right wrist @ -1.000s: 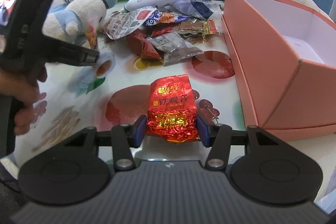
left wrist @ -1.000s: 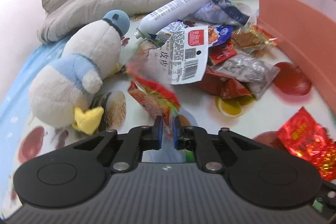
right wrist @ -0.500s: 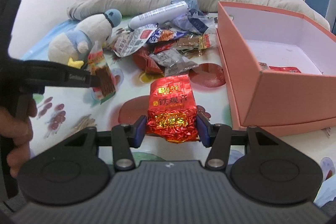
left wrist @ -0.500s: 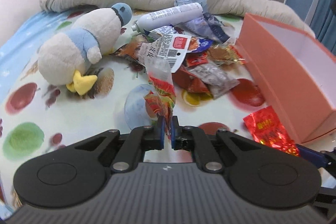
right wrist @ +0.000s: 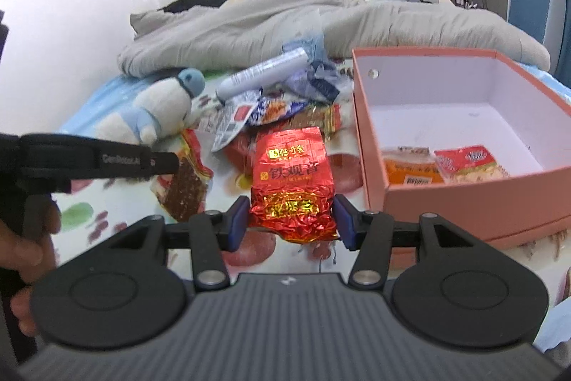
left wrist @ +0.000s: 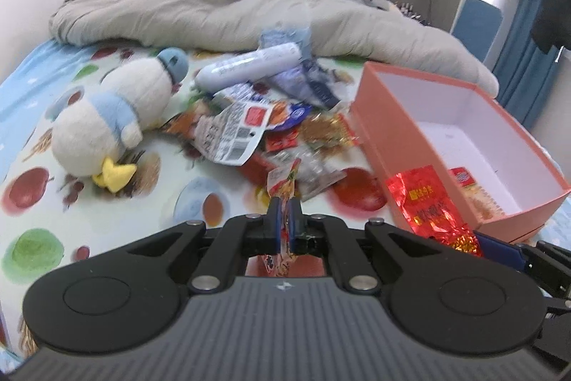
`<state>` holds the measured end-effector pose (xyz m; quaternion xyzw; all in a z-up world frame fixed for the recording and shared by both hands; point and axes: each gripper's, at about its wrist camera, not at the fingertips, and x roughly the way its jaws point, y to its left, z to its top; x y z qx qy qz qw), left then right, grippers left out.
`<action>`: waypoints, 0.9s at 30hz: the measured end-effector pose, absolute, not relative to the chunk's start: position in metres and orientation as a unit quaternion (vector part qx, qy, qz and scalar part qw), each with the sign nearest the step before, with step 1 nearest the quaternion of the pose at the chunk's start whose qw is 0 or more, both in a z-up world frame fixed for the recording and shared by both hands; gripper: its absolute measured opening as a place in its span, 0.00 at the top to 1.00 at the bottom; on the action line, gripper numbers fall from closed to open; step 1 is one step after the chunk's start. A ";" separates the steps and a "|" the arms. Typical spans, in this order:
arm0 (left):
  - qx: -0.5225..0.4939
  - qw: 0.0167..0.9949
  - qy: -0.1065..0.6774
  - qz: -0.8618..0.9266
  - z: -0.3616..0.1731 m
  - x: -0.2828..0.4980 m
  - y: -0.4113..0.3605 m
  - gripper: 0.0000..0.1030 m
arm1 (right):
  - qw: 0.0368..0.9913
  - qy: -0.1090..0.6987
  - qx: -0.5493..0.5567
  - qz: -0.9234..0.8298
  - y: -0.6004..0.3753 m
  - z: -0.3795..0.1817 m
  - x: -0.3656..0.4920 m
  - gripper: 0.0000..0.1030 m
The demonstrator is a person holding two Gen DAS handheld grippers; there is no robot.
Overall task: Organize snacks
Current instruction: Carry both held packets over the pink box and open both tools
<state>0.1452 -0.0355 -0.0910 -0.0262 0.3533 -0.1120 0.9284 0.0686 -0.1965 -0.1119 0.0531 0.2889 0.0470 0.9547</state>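
My left gripper [left wrist: 283,220] is shut on a thin red and orange snack sachet [left wrist: 283,183], held in the air above the fruit-print sheet. In the right wrist view the sachet [right wrist: 185,181] hangs from the left gripper's tip [right wrist: 176,162]. My right gripper [right wrist: 291,213] is shut on a red foil tea packet [right wrist: 292,174], which stands upright between the blue pads just left of the pink box [right wrist: 464,199]. Two snack packets [right wrist: 410,168] lie in the box's near corner. The snack pile [left wrist: 285,120] lies beyond both grippers.
A plush penguin [left wrist: 114,116] lies left of the pile, and a white tube [left wrist: 249,66] lies at its far side. A grey duvet [left wrist: 214,6] is bunched across the back of the bed. A person's hand [right wrist: 25,249] holds the left gripper's handle.
Both grippers have risen with their packets. The sachet has come up off the sheet, and the inside of the pink box has come into view.
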 end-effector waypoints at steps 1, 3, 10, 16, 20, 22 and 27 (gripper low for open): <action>-0.027 0.929 0.351 -0.114 -0.088 0.145 -0.038 0.96 | 0.956 0.285 0.054 0.047 -0.199 -0.108 0.068 0.48; -0.031 0.931 0.344 -0.120 -0.079 0.144 -0.042 0.96 | 0.958 0.277 0.052 0.046 -0.204 -0.101 0.067 0.48; -0.036 0.936 0.315 -0.151 -0.045 0.140 -0.064 0.96 | 0.966 0.249 0.054 0.033 -0.224 -0.073 0.074 0.48; -0.050 0.939 0.288 -0.179 -0.016 0.144 -0.089 0.96 | 0.974 0.219 0.051 0.015 -0.247 -0.047 0.081 0.48; -0.054 0.938 0.274 -0.205 -0.001 0.150 -0.110 0.96 | 0.977 0.207 0.049 -0.004 -0.268 -0.036 0.086 0.48; -0.050 0.937 0.266 -0.220 0.007 0.154 -0.125 0.96 | 0.978 0.204 0.045 -0.014 -0.278 -0.032 0.087 0.48; -0.034 0.936 0.252 -0.244 0.019 0.165 -0.165 0.96 | 0.978 0.199 0.049 -0.041 -0.307 -0.024 0.091 0.48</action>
